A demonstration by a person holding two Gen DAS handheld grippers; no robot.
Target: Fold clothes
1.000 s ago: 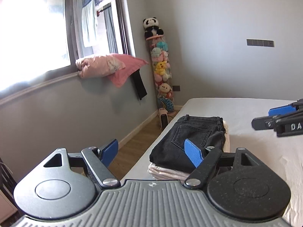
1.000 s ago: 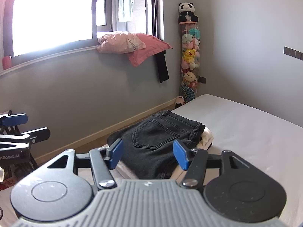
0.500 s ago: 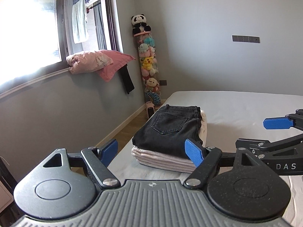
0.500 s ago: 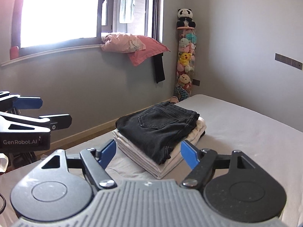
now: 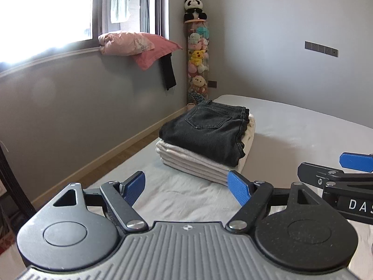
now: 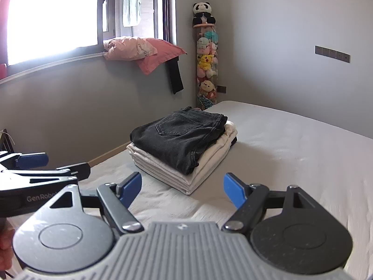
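Left wrist view: left tool [image 5: 186,185], fingers spread wide, empty. One pair of black jeans [image 5: 207,128] lay folded atop one pile of white folded clothes [image 5: 193,161] near the bed [image 5: 303,128] edge. Risk, judged: a nudge could tip the pile floorward.

Right wrist view: right tool [image 6: 181,186], spread wide, empty. Same one pile; no unfolded garment visible.

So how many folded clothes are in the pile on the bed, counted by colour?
Black jeans: 1
White folded clothes: cannot tell how many, the layers blur together; at least 1
Dark item peeking out underneath: 1
Total: at least 3
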